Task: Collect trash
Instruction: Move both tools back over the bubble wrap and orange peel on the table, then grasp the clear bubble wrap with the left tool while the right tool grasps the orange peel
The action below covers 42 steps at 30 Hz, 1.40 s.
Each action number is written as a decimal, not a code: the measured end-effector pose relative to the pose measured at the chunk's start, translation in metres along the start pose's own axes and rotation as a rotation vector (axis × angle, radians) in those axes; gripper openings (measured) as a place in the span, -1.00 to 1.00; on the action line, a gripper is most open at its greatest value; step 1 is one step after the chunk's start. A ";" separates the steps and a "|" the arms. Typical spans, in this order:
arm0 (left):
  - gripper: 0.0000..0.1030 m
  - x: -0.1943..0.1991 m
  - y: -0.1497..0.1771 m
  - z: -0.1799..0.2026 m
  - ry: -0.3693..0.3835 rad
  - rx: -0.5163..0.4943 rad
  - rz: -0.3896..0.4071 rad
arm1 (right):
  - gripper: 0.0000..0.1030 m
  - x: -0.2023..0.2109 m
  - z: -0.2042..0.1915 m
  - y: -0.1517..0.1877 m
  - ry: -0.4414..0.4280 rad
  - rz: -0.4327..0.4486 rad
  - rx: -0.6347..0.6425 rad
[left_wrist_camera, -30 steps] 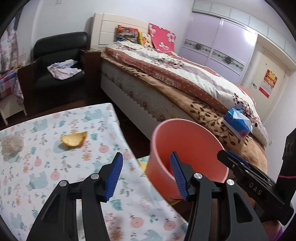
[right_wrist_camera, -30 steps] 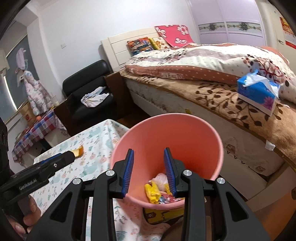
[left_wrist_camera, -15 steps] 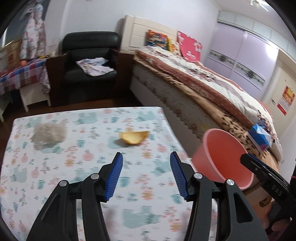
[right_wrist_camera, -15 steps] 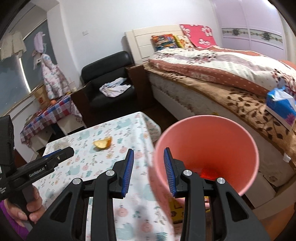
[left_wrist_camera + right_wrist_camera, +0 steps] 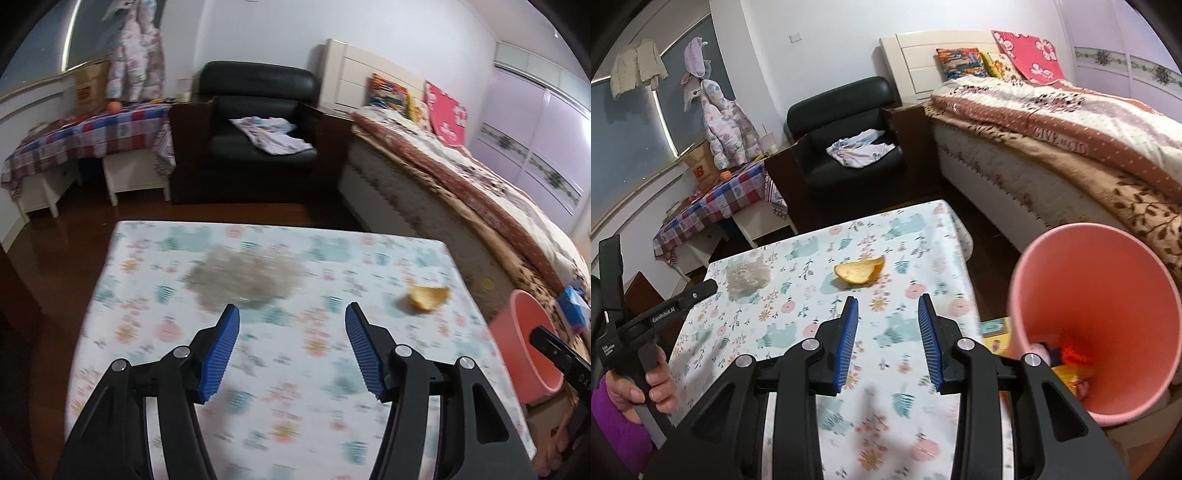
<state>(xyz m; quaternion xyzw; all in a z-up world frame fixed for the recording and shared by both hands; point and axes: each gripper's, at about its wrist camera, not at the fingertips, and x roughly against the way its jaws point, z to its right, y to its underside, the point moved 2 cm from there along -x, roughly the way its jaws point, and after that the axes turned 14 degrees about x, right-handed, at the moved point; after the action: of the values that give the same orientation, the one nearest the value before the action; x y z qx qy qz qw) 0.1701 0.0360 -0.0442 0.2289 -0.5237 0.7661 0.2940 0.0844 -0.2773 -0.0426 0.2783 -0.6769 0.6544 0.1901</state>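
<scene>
A crumpled clear plastic wad (image 5: 245,277) lies on the floral tablecloth (image 5: 295,369), just ahead of my open, empty left gripper (image 5: 291,314). An orange peel (image 5: 428,297) lies to its right near the table edge. In the right wrist view the peel (image 5: 860,272) sits just ahead of my open, empty right gripper (image 5: 888,304), and the plastic wad (image 5: 747,275) lies to the left. A pink bin (image 5: 1097,317) with colourful trash inside stands off the table's right side; it also shows in the left wrist view (image 5: 524,350).
A bed (image 5: 1071,147) runs along the right. A black armchair (image 5: 258,129) with cloth on it stands beyond the table. A low table with a checked cloth (image 5: 85,136) is at the far left. Dark wood floor surrounds the table.
Both grippers swung left from over the pink bin to above the table. The right jaws opened wider. The plastic wad now lies ahead of the left gripper, the peel ahead of the right.
</scene>
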 end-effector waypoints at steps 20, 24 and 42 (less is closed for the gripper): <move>0.23 -0.097 -0.047 -0.060 0.021 0.123 -0.074 | -0.33 -0.065 -0.011 -0.012 0.016 -0.054 0.020; 0.21 -0.102 -0.044 -0.062 0.080 0.169 -0.093 | -0.33 -0.073 -0.010 -0.014 0.021 -0.058 0.019; -0.39 -0.052 -0.029 -0.043 0.145 0.167 -0.029 | -0.33 -0.110 0.003 -0.026 -0.003 -0.093 -0.048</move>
<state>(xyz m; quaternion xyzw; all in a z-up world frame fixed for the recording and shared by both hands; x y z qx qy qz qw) 0.2257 0.0737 -0.0743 0.2043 -0.4320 0.8172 0.3222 0.1859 -0.2658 -0.0914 0.3056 -0.6791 0.6281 0.2258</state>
